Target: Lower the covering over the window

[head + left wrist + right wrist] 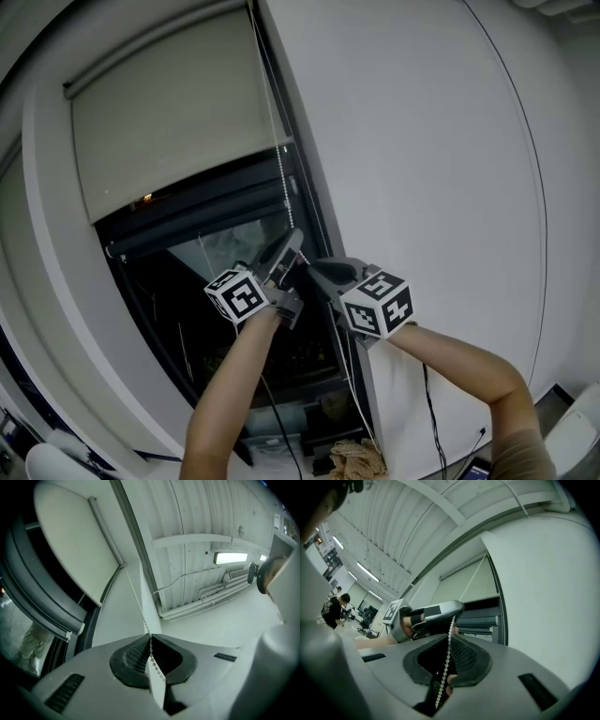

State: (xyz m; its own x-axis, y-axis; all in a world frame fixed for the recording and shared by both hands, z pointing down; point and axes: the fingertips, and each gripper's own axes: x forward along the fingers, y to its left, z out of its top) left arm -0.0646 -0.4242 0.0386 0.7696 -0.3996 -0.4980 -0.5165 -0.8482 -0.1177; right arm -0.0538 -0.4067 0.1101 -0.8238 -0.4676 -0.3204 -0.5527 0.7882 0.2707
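A beige roller blind (169, 112) covers the upper part of the dark window (216, 272). Its white bead chain (277, 159) hangs along the right side of the frame. My left gripper (296, 234) is shut on the chain, the higher of the two. My right gripper (314, 267) is shut on the chain just below it. In the left gripper view the chain (136, 597) runs from the blind (70, 541) down into the closed left gripper (150, 637). In the right gripper view the chain (446, 663) passes between the closed pads of the right gripper (451, 637), with the left gripper (436, 611) above.
A white wall (431, 169) stands right of the window. A black cable (429, 403) hangs down it. A crumpled cloth (356, 459) lies on the floor below. A person (335, 609) stands far off in the room behind.
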